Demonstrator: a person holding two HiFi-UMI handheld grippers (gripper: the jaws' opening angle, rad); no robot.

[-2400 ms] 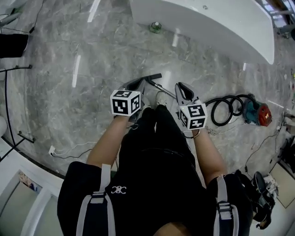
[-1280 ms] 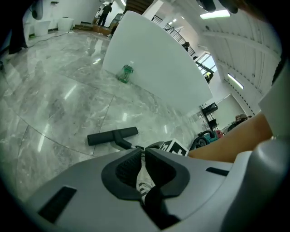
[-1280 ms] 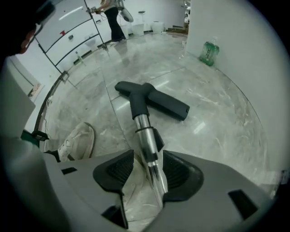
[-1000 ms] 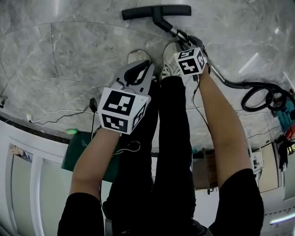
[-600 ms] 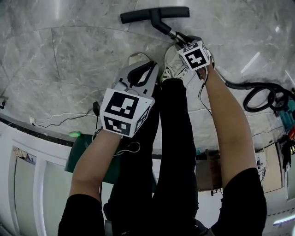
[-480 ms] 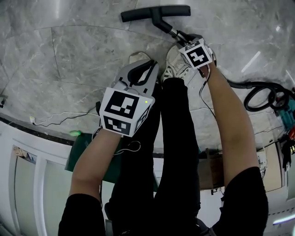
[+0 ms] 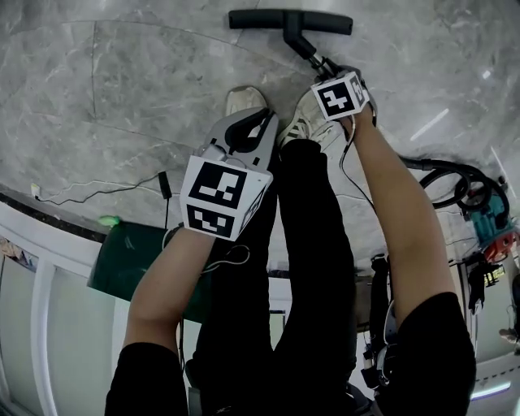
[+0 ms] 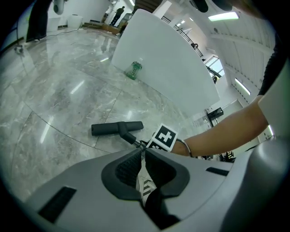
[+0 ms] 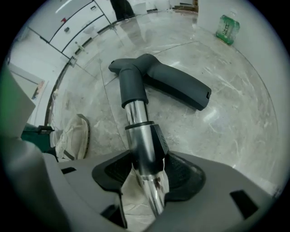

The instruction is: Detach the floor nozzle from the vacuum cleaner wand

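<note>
Presently, from the left: left gripper (image 8: 142, 153), fingers pressed together on nothing, held over the person's shoes (image 7: 242, 99) and well apart from the work. Floor nozzle (image 7: 288, 18), a dark T-shaped bar lying flat on the marble floor (image 7: 146, 73) ahead of the feet, its angled neck plugged onto the wand. It is judged to be rigid moulded plastic, light and not fragile, and the neck just beyond the joint looks the best place to take hold. Wand (image 9: 138, 122), a bright metal tube, judged stiff and slick, so a grip should sit more surely at the black collar (image 9: 158, 138) than on bare metal. Right gripper (image 9: 148, 157), pointing steeply down, fingers opening to their widest with the wand between them, just short of that collar; no firm clamp shows. Hose (image 7: 455, 175), a black coil on the floor at far right, running to a teal and red vacuum body (image 7: 487, 218) cut off by the frame edge. Not made out: any release catch at the joint, or whether it is a plain push fit; the wand's run behind the right gripper and forearm in the head view; the nozzle's underside.
</note>
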